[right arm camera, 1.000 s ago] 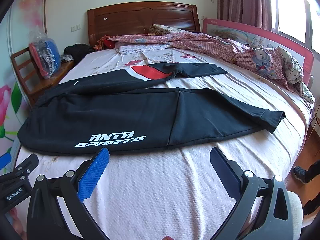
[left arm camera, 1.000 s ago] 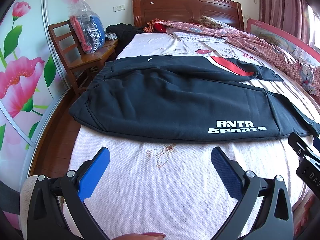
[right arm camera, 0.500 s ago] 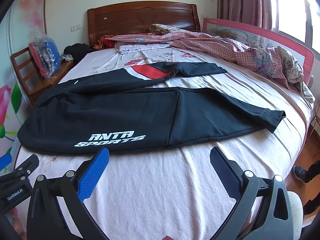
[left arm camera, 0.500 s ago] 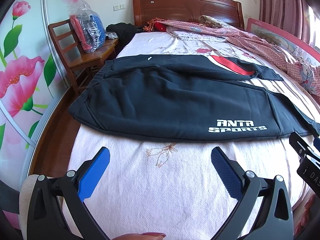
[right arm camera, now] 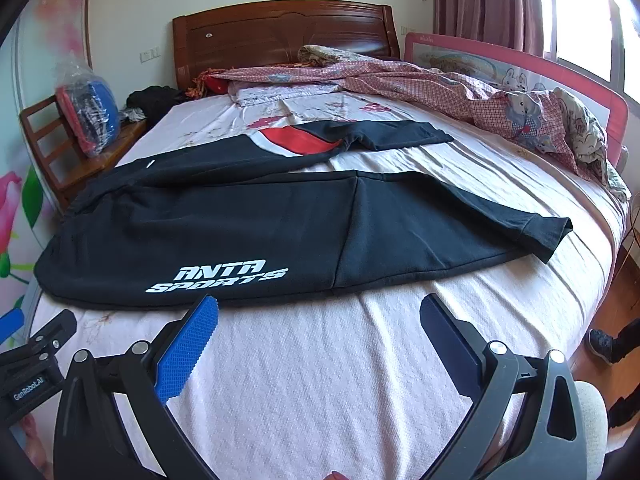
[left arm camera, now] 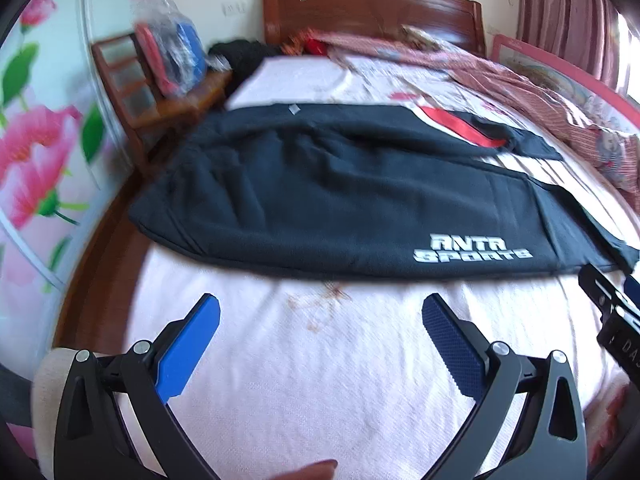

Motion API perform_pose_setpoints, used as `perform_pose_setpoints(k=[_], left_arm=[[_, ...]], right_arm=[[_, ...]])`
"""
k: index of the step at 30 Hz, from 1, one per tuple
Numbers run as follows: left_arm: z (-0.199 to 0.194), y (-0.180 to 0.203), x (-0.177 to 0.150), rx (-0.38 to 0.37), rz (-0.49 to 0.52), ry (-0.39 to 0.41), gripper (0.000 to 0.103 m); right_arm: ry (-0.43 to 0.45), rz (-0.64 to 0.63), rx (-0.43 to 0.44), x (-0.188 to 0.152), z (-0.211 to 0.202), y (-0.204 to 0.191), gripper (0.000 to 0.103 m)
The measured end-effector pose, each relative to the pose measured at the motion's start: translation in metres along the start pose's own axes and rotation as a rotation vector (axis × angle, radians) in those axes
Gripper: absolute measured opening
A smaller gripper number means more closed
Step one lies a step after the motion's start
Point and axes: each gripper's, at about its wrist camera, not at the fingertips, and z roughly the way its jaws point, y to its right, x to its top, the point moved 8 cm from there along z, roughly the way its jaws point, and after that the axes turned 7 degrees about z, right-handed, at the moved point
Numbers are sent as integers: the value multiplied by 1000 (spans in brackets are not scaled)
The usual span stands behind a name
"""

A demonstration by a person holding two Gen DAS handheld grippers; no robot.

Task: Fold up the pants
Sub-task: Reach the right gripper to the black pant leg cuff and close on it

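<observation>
Black pants [left arm camera: 320,200] with a white "ANTA SPORTS" print and a red stripe lie spread flat across the bed, waistband to the left, both legs running right; they also show in the right wrist view [right arm camera: 248,224]. My left gripper [left arm camera: 320,312] is open and empty, above the pink sheet just short of the pants' near edge. My right gripper [right arm camera: 318,312] is open and empty, its left fingertip close to the near edge below the print. Each gripper's body shows at the edge of the other's view.
The bed [right arm camera: 320,380] has a pink sheet, a wooden headboard [right arm camera: 280,32] and a crumpled checked quilt [right arm camera: 460,96] along the right rail. A wooden chair [left arm camera: 148,92] with a bagged bundle stands left of the bed. A floral wardrobe door [left arm camera: 36,152] lies left.
My left gripper has shifted, its view is now blurred and the pants sit slightly higher in it. The right gripper has barely moved. Both stay open.
</observation>
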Motion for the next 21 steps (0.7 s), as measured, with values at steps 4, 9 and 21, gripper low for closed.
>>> perform_pose_setpoints(k=[4, 9, 21], left_arm=[[20, -8, -14, -191, -146, -108, 101], [25, -23, -12, -175, -190, -85, 101], [65, -106, 10, -137, -434, -85, 101]], right_arm=[[4, 94, 104, 8, 4, 11, 100], [-98, 189, 104, 10, 22, 42, 100], [-104, 577, 116, 35, 60, 173, 100]])
